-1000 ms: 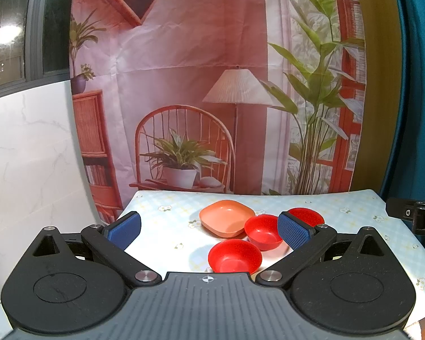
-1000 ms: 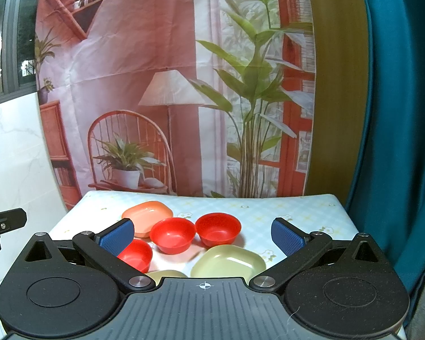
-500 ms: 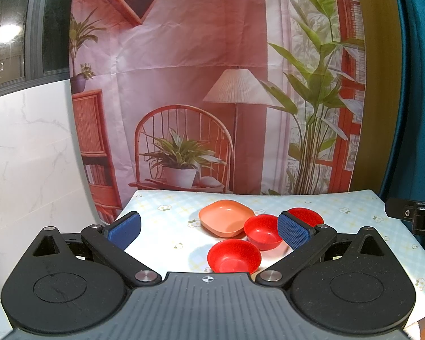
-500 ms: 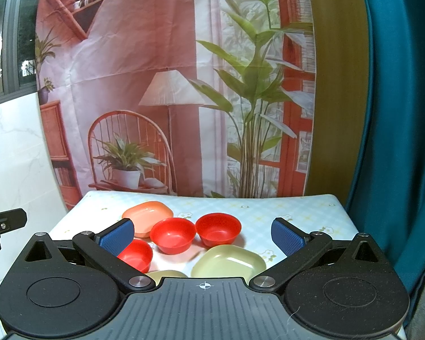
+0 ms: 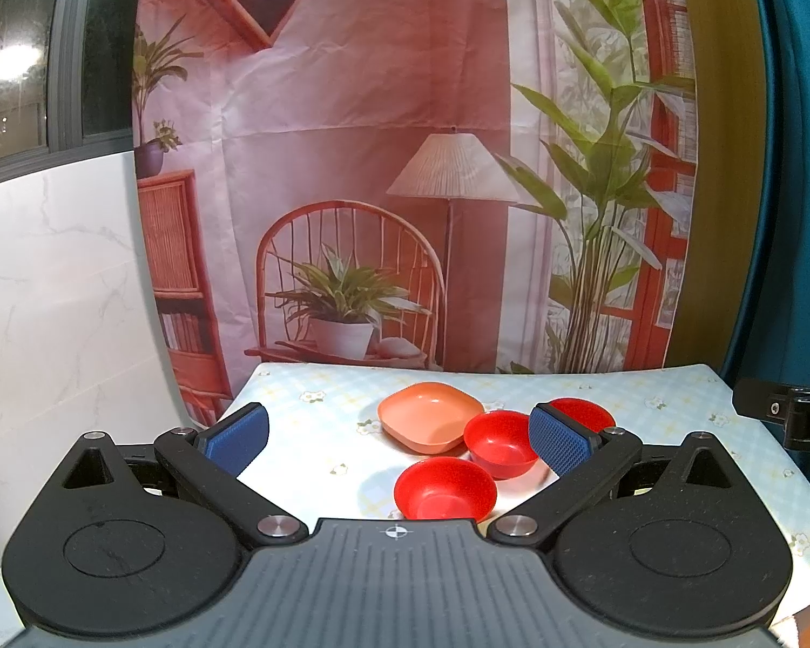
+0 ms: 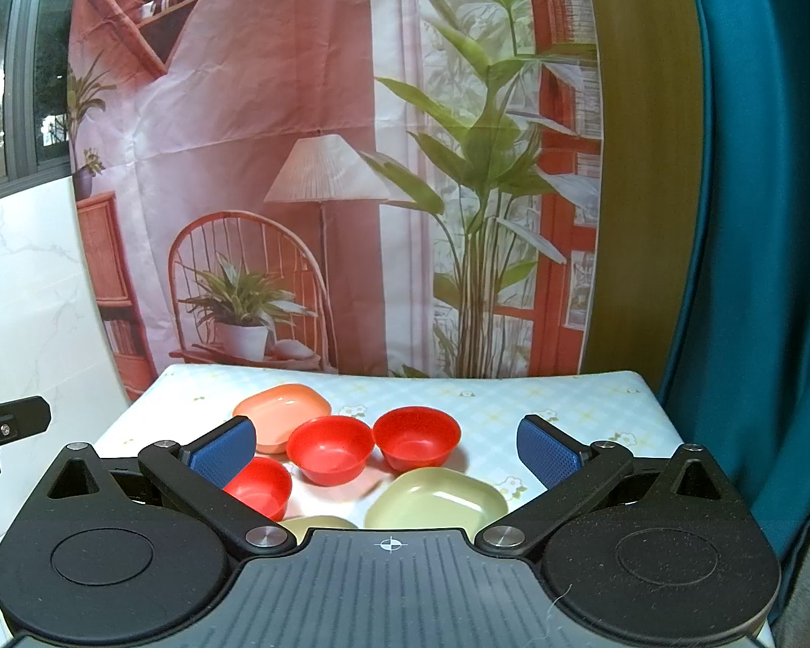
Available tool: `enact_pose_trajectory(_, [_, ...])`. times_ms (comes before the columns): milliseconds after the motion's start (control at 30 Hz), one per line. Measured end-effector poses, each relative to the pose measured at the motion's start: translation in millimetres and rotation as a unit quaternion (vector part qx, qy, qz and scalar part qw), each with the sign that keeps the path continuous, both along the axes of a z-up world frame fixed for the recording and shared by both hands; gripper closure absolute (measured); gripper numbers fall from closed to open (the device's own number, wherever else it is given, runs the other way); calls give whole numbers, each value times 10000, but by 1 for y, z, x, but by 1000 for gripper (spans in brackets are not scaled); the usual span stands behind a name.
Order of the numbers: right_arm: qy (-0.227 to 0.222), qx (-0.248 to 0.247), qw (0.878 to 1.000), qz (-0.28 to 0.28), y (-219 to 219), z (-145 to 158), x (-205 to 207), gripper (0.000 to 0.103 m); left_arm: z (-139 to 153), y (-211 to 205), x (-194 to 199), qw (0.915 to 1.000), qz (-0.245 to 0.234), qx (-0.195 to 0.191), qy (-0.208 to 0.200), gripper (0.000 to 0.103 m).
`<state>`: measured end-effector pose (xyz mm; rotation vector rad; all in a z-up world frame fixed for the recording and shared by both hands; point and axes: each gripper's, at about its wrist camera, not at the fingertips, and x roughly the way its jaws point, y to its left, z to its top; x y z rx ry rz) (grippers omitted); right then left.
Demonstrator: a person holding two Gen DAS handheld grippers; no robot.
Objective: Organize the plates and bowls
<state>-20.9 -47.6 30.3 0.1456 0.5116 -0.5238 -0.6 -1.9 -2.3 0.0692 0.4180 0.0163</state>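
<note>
You hold both the left gripper and right gripper spread wide and empty above the table; nothing looks sorted yet; three red bowls cluster between the orange plate and green plate; next, lower onto one bowl's rim.

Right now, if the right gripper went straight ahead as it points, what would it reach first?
Probably the pale green plate, lying nearest between the right gripper's open fingers; the red bowls sit beyond. Depth and height are uncertain.
</note>
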Motion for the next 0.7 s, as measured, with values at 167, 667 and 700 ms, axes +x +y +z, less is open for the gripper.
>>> enact_pose_trajectory(167, [-102, 67, 9999, 38, -1, -1, -1, 0, 1, 1, 2, 9999, -72, -96, 16, 0])
enact_pose_trajectory(667, [-548, -501, 9967, 330, -12, -33, 27, 0, -27, 0, 35, 9997, -75, 121, 191, 0])
enact_pose_trajectory(700, [-517, -505, 9968, 327, -14, -38, 31, 0, -30, 0, 39, 9997, -80, 136, 202, 0])
